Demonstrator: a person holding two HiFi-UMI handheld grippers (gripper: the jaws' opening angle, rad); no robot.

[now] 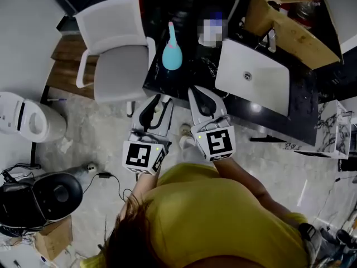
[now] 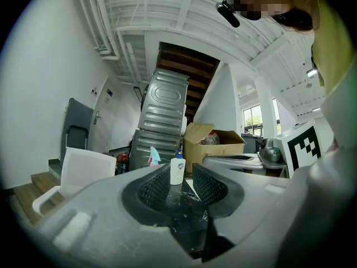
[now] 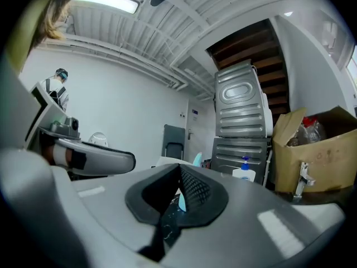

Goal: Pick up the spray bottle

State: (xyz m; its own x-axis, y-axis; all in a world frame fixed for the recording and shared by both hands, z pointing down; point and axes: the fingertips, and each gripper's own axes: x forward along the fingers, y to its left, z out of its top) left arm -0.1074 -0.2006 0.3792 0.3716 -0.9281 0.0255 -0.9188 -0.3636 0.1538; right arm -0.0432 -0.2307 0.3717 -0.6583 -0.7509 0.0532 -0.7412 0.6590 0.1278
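Observation:
The spray bottle (image 1: 172, 52), teal with a pink nozzle, stands upright near the left end of the dark table (image 1: 184, 80). Both grippers hover level just short of the table's near edge, apart from the bottle. My left gripper (image 1: 157, 106) points below and left of it. In the left gripper view its jaws stand apart with nothing between them, and the spray bottle (image 2: 153, 157) shows far off. My right gripper (image 1: 196, 92) lies to the bottle's lower right. Its fingertips meet, holding nothing. The spray bottle (image 3: 197, 159) peeks above its jaws.
A white pump bottle (image 2: 177, 169) stands behind the spray bottle. A closed laptop (image 1: 252, 76) and a cardboard box (image 1: 284, 24) lie to the right on the table. A white chair (image 1: 114, 49) stands at the table's left end. Bins and cables sit on the floor at left.

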